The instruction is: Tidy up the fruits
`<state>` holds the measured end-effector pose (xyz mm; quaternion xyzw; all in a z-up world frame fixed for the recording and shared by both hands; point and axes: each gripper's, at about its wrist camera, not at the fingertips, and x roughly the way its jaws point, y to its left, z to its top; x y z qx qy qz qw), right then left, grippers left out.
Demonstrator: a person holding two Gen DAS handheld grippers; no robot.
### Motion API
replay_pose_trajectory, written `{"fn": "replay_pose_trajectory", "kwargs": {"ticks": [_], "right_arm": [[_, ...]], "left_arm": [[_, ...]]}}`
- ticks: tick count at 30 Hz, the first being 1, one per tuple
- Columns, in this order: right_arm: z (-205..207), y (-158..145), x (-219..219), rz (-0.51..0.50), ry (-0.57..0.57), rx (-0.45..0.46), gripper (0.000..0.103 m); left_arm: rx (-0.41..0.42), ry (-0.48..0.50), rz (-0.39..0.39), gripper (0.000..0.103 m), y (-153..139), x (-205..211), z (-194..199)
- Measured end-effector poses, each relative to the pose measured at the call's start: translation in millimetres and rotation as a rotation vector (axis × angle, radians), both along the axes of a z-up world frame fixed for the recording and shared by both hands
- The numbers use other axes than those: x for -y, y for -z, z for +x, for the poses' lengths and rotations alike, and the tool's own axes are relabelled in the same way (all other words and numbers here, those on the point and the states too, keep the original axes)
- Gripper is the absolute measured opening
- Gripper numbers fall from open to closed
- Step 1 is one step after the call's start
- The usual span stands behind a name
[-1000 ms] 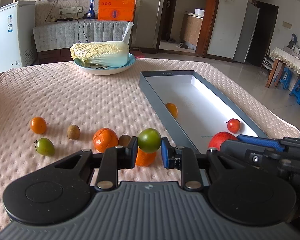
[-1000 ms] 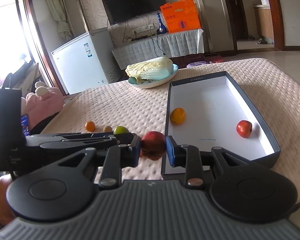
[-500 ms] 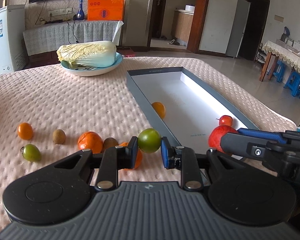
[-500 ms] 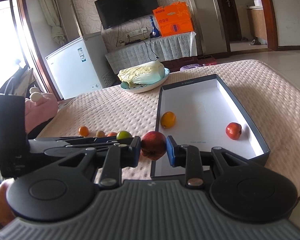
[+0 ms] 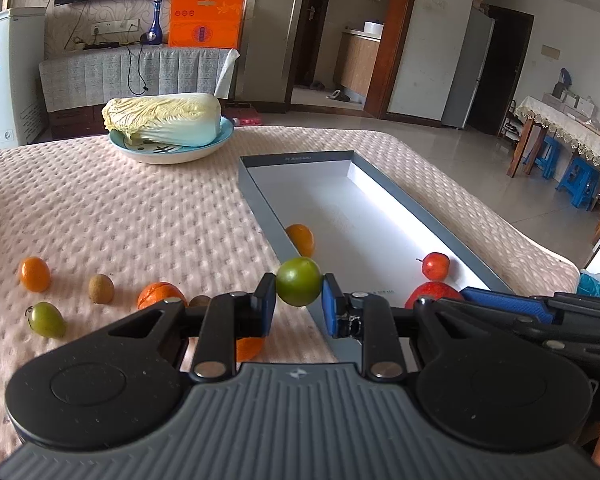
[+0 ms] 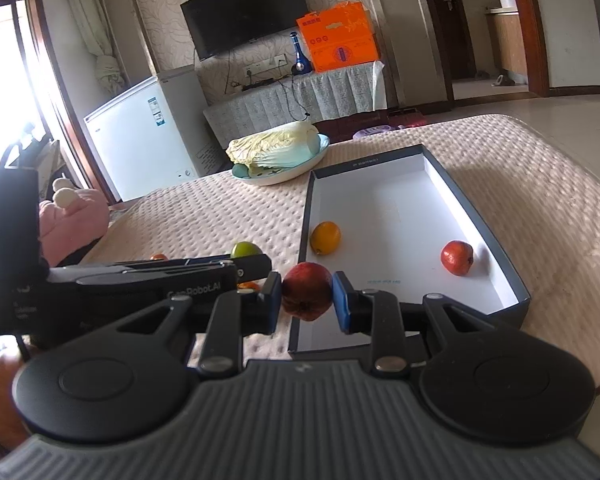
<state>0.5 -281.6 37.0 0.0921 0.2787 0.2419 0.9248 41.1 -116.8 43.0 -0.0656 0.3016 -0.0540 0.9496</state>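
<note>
Both grippers have carried round, glossy green fruit (image 5: 299, 287) and red fruit (image 6: 307, 297) boxward.

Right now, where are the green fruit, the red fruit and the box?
green fruit (image 5: 299, 287), left wrist view, front face.
red fruit (image 6: 307, 297), right wrist view, front face.
box (image 6: 469, 203), right wrist view, right rim.

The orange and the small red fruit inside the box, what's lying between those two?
Nothing: in the right wrist view, only bare white floor of the box lies between the orange and the small red fruit.
</note>
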Motion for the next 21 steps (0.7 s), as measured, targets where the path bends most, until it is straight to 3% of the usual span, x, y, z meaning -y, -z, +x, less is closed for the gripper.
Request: {"fn": "replay_pose_trajectory", "kwargs": {"ticks": [21], "right_arm": [[5,3,13,-0.002,0.065,-0.02,0.031]], "left_arm": [[0.005,0.019,-0.009,0.029,3,4,27]]}}
